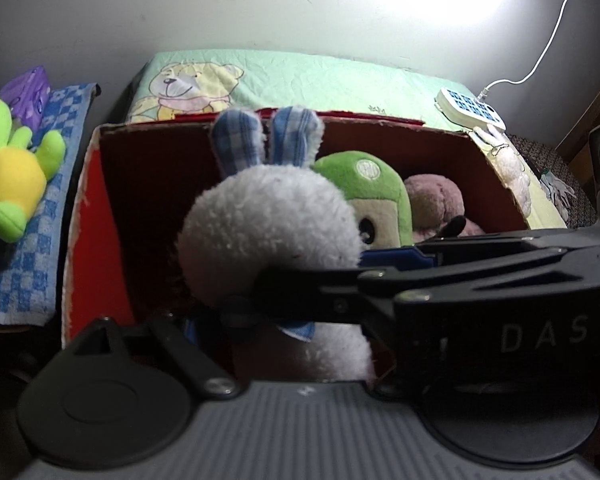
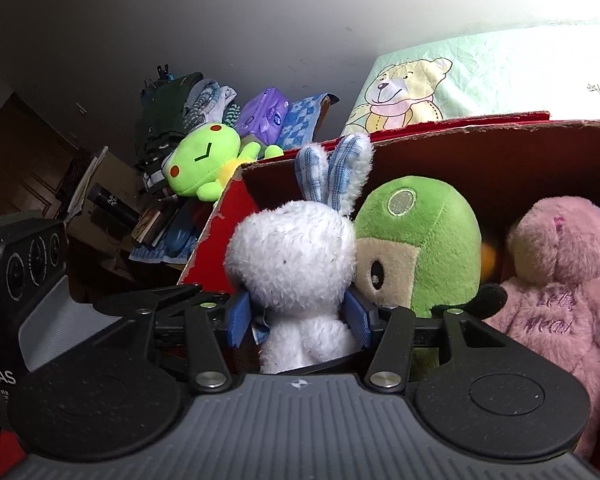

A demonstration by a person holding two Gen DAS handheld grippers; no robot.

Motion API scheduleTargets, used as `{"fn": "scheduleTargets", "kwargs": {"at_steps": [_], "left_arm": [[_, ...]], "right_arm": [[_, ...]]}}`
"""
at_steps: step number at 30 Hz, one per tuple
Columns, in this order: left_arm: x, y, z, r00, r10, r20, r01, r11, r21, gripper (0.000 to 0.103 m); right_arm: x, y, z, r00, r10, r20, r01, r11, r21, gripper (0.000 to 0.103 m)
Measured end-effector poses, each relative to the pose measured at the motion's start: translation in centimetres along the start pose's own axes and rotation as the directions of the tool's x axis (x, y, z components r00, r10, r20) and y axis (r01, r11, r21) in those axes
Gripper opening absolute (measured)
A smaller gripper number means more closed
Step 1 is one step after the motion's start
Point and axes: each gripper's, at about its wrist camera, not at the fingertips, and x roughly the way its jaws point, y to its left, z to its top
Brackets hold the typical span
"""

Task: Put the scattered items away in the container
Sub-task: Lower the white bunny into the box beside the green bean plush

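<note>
Right wrist view shows the right hand-held gripper clamping the white rabbit at its neck between blue pads, just inside the red box's torn left edge. Beside the rabbit inside the box sit a green doll and a pink bear, leaving little free room. The left hand-held gripper stands part open behind the rabbit, not pressing it. Left of the box, a green frog lies on a blue checked towel; behind the box is a mint quilt.
</note>
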Motion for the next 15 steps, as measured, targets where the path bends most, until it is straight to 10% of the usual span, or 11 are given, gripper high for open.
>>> {"fn": "scheduleTargets", "kwargs": {"at_steps": [15], "left_arm": [[-0.1,-0.8,0.3,0.994,0.102,-0.024,-0.102,0.995,0.024,0.096]], "right_arm": [[-2.5,-0.8,-0.1,0.998,0.041,0.052,-0.045,0.995,0.087,0.056]]}}
